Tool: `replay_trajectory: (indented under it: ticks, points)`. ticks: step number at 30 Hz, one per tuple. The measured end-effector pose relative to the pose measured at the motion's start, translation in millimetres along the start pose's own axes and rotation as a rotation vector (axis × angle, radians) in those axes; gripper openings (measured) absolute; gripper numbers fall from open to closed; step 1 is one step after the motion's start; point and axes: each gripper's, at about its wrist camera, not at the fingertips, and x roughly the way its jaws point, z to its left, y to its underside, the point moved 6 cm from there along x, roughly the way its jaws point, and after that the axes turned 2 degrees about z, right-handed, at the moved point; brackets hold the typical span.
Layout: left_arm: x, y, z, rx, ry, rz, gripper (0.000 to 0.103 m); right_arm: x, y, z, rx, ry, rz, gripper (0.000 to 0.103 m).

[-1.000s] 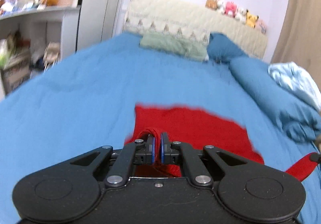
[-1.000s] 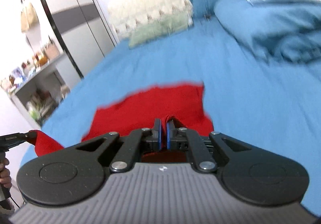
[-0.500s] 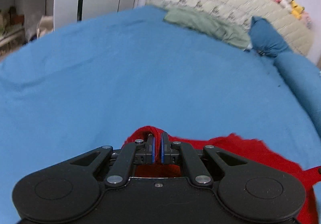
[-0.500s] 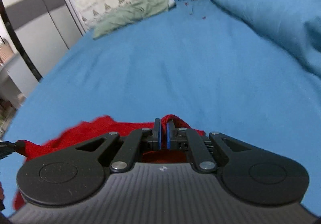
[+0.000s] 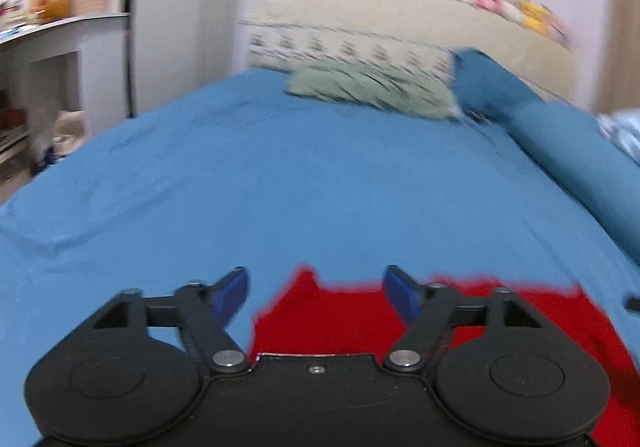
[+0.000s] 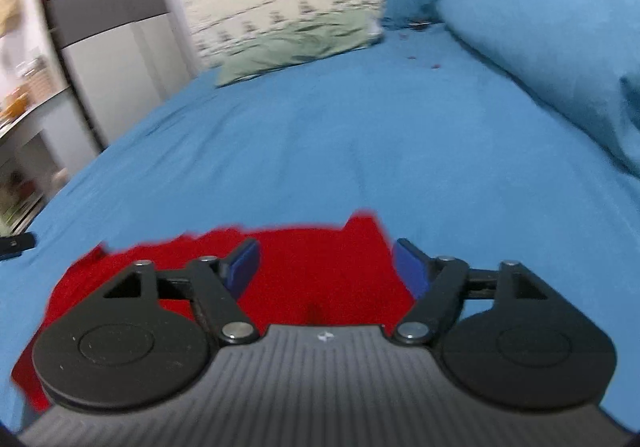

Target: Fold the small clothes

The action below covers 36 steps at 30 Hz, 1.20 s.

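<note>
The left gripper (image 5: 316, 293) is hovering with its blue-padded jaws just sprung wide, nothing pinched between them. The soft red knitted garment (image 5: 356, 315) is lying flat on the blue bedsheet (image 5: 320, 183), stretching rightwards beneath both tools. The right gripper (image 6: 325, 267) is likewise gaping, freshly released, with the red cloth's corner resting loose below its spread fingers.

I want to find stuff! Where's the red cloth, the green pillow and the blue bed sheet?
red cloth (image 6: 320, 279), right wrist view, its middle.
green pillow (image 5: 372, 91), left wrist view, its top.
blue bed sheet (image 5: 300, 187), left wrist view, bare middle.
</note>
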Motion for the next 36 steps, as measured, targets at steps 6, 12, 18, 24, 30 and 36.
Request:
replay_trajectory:
  ticks: [6, 12, 18, 24, 30, 36]
  points:
    - [10.1, 80.2, -15.1, 0.076, 0.026, 0.220, 0.092, 15.1, 59.3, 7.2, -0.042, 0.023, 0.154, 0.102]
    - [17.9, 92.0, -21.1, 0.110, -0.015, 0.275, 0.092, 28.4, 68.4, -8.2, -0.017, 0.083, 0.156, 0.102]
    - [-30.1, 65.2, -42.8, 0.155, 0.014, 0.194, 0.091, -28.0, 35.4, -5.4, -0.050, 0.053, 0.104, 0.102]
    - [-67.6, 55.1, -86.1, 0.219, 0.088, 0.177, 0.103, -97.0, 42.1, -17.0, -0.154, 0.072, 0.213, 0.103]
    - [-42.3, 82.5, -127.6, 0.229, 0.111, 0.229, 0.103, -91.0, 91.4, -29.3, -0.155, 0.074, 0.272, 0.098]
    - [-11.6, 94.3, -142.4, 0.258, 0.106, 0.236, 0.103, -68.1, 120.5, -31.9, -0.121, 0.066, 0.232, 0.085]
